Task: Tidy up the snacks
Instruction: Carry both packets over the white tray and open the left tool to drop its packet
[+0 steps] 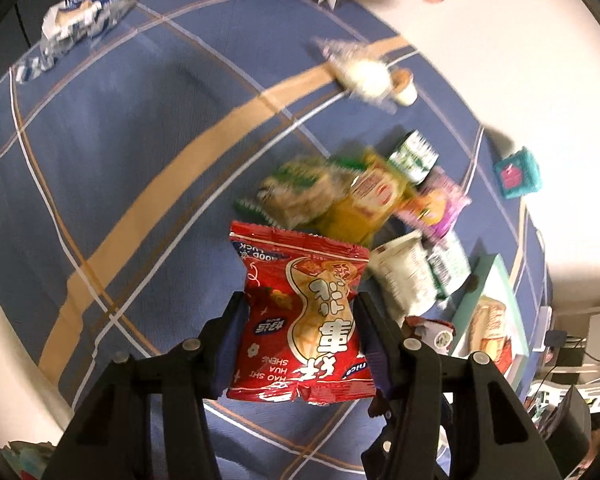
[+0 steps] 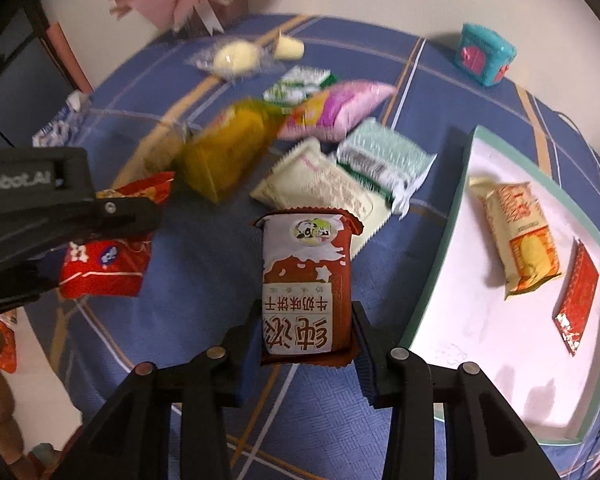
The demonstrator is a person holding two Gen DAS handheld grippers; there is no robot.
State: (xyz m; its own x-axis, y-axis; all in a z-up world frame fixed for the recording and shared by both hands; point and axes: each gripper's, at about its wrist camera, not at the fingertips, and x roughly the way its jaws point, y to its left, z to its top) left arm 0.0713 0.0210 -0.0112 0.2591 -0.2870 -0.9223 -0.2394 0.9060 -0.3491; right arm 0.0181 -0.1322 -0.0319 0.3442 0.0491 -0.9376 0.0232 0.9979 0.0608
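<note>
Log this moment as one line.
left gripper: shut on red packet | right gripper: shut on brown packet | tray: two snacks inside

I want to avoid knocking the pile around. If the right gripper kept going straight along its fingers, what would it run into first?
The right gripper, shut on the brown milk biscuit packet, would likely push that packet into the cream packet lying just ahead on the blue tablecloth. Depth is hard to judge, since the gripper may be above it.
</note>
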